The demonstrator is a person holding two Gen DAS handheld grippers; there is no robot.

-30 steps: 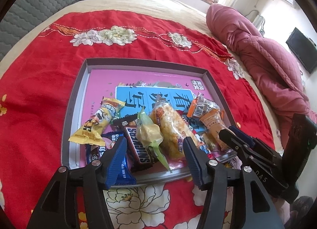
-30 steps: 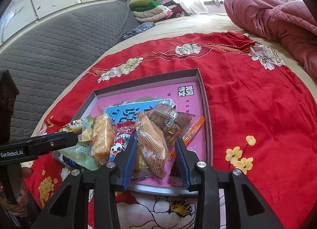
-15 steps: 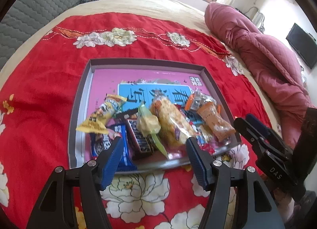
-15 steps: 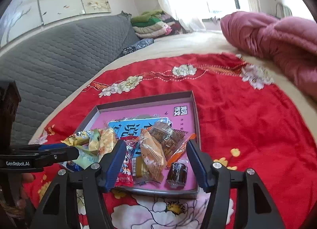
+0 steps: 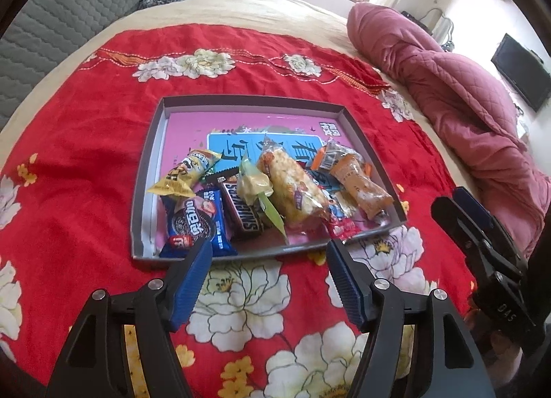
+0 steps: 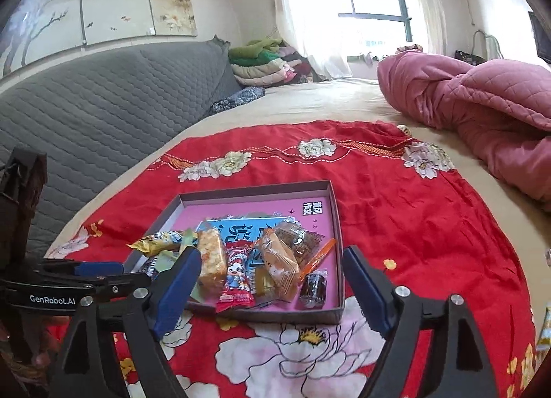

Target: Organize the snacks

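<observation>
A shallow grey tray (image 5: 148, 170) with a pink floor lies on the red flowered cloth; in the right wrist view the tray (image 6: 335, 212) sits ahead. Several wrapped snacks fill its near half: a blue Oreo pack (image 5: 196, 222), a Snickers bar (image 5: 242, 212), a yellow rice cracker (image 5: 292, 188), an orange pack (image 5: 361, 188). A red cartoon candy (image 6: 236, 277) and a dark sweet (image 6: 314, 287) show in the right wrist view. My left gripper (image 5: 268, 257) is open and empty just in front of the tray. My right gripper (image 6: 272, 267) is open and empty, above the tray's near edge.
The red cloth (image 5: 86, 157) covers a bed. A pink quilt (image 5: 465, 105) is heaped at the right. A grey padded headboard (image 6: 103, 95) stands at the left. Folded clothes (image 6: 261, 64) lie at the far end. A snack pack (image 6: 546, 329) peeks in at the right edge.
Both grippers have pulled back and up from the tray. The right gripper has opened wider. A dark sweet now lies in the tray's near right corner.
</observation>
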